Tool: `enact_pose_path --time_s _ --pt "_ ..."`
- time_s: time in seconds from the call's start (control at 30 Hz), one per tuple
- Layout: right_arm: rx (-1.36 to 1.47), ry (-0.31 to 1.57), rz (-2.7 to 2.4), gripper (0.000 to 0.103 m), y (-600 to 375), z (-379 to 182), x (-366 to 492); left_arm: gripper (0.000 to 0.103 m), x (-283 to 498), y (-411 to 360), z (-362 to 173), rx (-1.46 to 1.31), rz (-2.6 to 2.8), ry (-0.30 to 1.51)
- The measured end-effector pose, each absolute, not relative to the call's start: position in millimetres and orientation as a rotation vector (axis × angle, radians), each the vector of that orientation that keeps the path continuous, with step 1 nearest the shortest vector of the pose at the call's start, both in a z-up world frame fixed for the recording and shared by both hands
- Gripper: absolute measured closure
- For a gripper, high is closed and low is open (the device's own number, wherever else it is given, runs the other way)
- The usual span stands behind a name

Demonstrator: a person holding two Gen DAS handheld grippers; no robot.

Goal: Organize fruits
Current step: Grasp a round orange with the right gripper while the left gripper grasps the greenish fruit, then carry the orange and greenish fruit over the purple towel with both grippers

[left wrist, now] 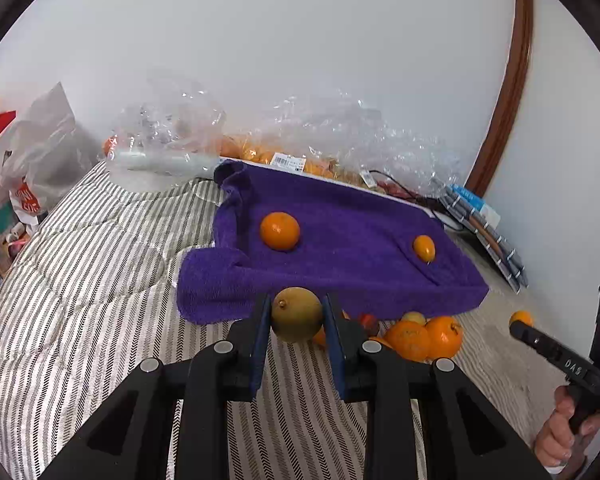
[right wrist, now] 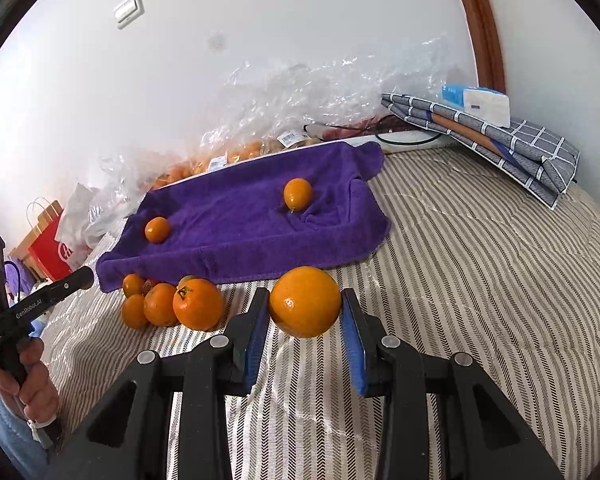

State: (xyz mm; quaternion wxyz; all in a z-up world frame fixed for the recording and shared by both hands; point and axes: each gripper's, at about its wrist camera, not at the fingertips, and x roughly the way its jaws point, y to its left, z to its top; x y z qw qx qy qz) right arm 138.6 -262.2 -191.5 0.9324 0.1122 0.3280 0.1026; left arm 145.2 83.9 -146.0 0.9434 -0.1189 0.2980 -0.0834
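Observation:
My left gripper (left wrist: 296, 314) is shut on a yellow-green round fruit (left wrist: 297, 314), held above the striped bedcover just before the purple towel (left wrist: 340, 256). My right gripper (right wrist: 305, 303) is shut on a large orange (right wrist: 305, 302), held near the towel's (right wrist: 240, 232) front edge. Two oranges lie on the towel: a round one (left wrist: 280, 231) on the left, also in the right wrist view (right wrist: 157, 229), and a small oval one (left wrist: 424, 248) on the right, also in the right wrist view (right wrist: 297, 193). A pile of oranges (left wrist: 424, 338) lies on the bed in front of the towel, and it shows in the right wrist view (right wrist: 172, 306).
Clear plastic bags (left wrist: 340, 136) with more oranges lie along the wall behind the towel. A folded checked cloth (right wrist: 496, 140) with a tissue pack sits at the right. Red and white shopping bags (left wrist: 16, 172) stand left of the bed. One orange (left wrist: 522, 317) lies apart, right.

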Motion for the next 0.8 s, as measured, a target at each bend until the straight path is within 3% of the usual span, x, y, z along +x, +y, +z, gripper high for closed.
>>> enact_pose_path --time_s 0.43,0.8 --pt "0.212 0.629 0.206 0.068 -273 -151 145 0.078 139 86 -96 -0.271 -0.172 0.582" --pt "0.155 0.558 0.190 0.068 -257 -105 196 0.078 191 86 -60 -0.263 -0.146 0.563"
